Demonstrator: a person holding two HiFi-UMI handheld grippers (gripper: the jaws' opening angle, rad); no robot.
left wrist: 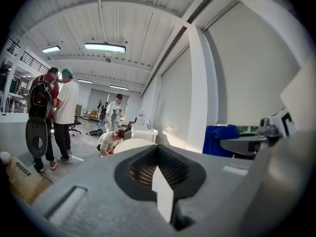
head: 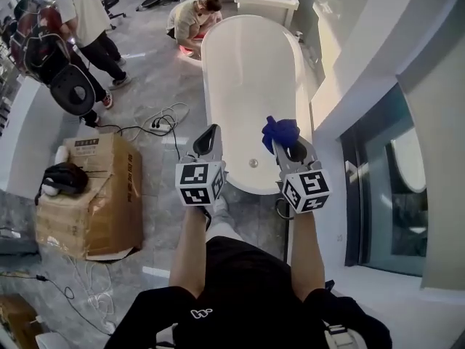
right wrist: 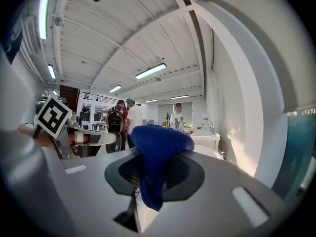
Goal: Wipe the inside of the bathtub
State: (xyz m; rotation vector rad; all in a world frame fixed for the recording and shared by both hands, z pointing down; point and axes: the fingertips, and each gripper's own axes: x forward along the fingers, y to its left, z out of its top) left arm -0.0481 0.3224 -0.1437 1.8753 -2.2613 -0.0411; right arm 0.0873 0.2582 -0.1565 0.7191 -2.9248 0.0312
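- Two standing people [head: 81, 13] are at the far left on the grey floor, one carrying a black-and-red backpack [head: 40, 46]
- One brown cardboard box [head: 109, 195] sits nearer on that side, with a black rounded object [head: 64, 177] on its top; what it is cannot be told
- Several thin loose cables [head: 156, 122] lie looped on the floor between the box and the tub
- A crouching person [head: 190, 19] is beside the far left end of the tub
- The left gripper [head: 209, 133] is held in the air over the tub's near left rim; its own view shows its jaws pressed together with nothing between them
- The white oval freestanding bathtub [head: 205, 78] fills the centre, running lengthwise away from the wearer, with a small round metal drain [head: 253, 163] in its floor near the close end
- The right gripper [head: 285, 148] is held in the air over the near right rim, level with the left one and apart from it; its jaws are clamped on a bunched dark blue cloth [head: 280, 131]
- The cloth bulges above the jaw tips and hangs down in front of them in the right gripper view [right wrist: 158, 162]
- A tall dark glass panel [head: 385, 187] is set in the white wall at the far right
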